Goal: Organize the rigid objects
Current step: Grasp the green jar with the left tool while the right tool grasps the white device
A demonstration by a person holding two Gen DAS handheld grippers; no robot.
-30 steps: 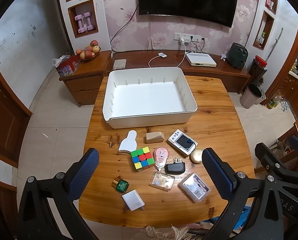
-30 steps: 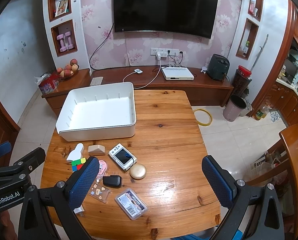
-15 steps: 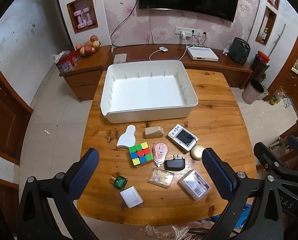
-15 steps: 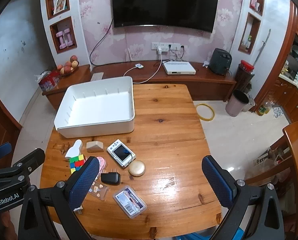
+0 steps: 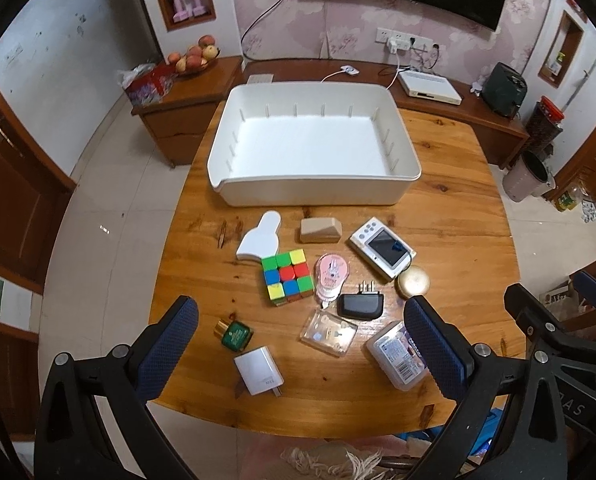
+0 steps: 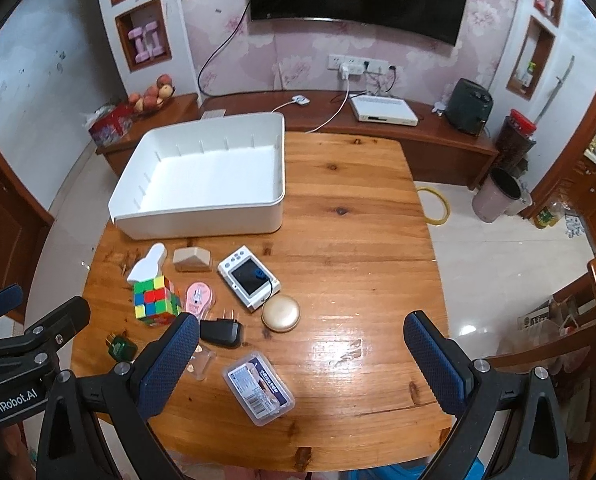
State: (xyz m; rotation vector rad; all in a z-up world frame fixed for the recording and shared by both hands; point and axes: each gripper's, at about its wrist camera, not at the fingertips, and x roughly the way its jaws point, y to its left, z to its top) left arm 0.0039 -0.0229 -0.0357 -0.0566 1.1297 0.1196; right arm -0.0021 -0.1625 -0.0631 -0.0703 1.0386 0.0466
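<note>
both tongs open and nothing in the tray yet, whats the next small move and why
Probably lower the left tongs toward the colour cube. It sits nearly centred ahead of them, the white tray holds nothing, and both the left and right tongs are open and empty above the table.

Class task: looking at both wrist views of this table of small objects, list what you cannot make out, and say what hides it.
- Clear case, right wrist view: partly behind a blue finger pad.
- Flat plastic box, left wrist view: far end behind a pad; label print too small.
- White charger: absent from the right wrist view.
</note>
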